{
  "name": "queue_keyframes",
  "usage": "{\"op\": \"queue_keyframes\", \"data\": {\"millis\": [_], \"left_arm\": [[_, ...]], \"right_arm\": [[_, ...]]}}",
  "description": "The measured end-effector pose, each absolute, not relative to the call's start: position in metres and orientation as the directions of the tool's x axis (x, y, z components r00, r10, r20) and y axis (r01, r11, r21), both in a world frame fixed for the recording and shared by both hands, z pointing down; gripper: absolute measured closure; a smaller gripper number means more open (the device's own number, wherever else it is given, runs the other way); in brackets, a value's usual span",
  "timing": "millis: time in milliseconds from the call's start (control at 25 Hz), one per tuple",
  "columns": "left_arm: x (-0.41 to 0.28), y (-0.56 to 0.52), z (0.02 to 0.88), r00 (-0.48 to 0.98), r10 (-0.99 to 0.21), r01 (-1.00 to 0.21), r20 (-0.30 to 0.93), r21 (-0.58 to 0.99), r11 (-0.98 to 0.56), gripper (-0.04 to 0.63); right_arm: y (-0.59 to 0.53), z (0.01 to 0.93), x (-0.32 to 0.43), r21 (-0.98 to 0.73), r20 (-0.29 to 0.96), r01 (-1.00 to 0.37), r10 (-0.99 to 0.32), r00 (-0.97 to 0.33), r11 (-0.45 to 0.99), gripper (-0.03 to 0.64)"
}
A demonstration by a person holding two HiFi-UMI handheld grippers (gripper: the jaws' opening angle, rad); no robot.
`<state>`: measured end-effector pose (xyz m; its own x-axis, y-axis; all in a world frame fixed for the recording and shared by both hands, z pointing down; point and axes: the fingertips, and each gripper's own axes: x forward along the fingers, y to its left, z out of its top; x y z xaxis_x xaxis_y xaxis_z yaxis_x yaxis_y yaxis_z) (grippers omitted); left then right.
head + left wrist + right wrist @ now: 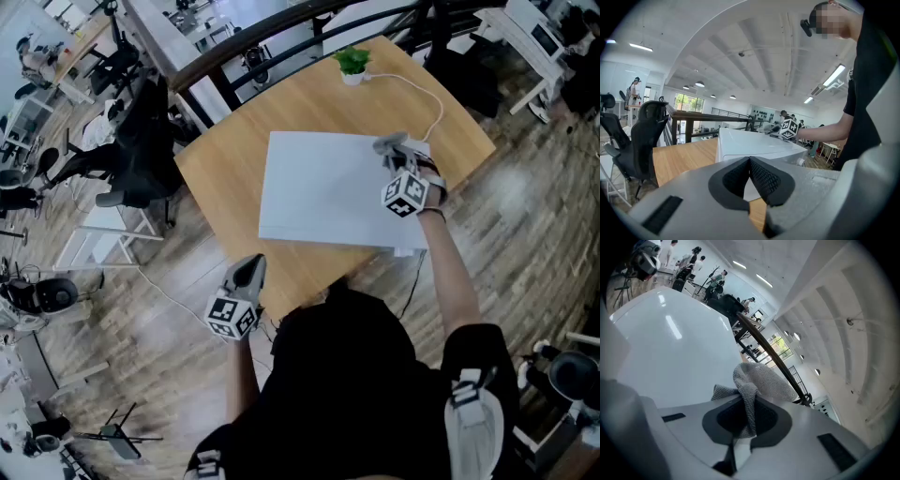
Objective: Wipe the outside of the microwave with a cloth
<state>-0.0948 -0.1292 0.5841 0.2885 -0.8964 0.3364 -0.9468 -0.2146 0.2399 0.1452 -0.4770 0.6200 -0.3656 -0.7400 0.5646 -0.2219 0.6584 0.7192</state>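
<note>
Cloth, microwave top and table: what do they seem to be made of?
Cloth: grey knitted or woven fabric, its fine textured weave shows. Microwave: white glossy shell, painted metal or plastic; lights reflect on it. Table: light wood or wood-look laminate, by its colour and faint grain.

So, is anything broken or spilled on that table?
Nothing stands out. The white microwave sits flat on the wooden table, the little plant stands upright, and the right gripper pinches the grey cloth at the microwave's top.

No lettering, label, brand or number is legible on anything here.
</note>
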Motion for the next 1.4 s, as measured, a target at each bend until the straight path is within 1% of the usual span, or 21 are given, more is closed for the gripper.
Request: {"op": "queue_keyframes", "data": {"millis": [200,480,760,1400], "left_arm": [[-0.101,-0.123,0.584,0.283,-0.901,-0.948,0.329,0.239,-0.21,0.594],[-0.111,-0.115,0.583,0.27,-0.908,-0.95,0.321,0.241,-0.198,0.594],[-0.131,-0.102,0.582,0.241,-0.914,-0.957,0.326,0.239,-0.167,0.594],[-0.171,-0.079,0.585,0.173,-0.926,-0.967,0.336,0.238,-0.095,0.594]], "right_arm": [[-0.467,0.624,0.105,0.732,0.569,-0.161,-0.723,-0.391,0.662,0.607],[-0.459,0.626,0.059,0.727,0.583,-0.115,-0.696,-0.419,0.677,0.606],[-0.451,0.627,0.019,0.717,0.584,-0.101,-0.674,-0.452,0.689,0.607],[-0.429,0.63,-0.079,0.72,0.579,-0.018,-0.614,-0.537,0.694,0.607]]}}
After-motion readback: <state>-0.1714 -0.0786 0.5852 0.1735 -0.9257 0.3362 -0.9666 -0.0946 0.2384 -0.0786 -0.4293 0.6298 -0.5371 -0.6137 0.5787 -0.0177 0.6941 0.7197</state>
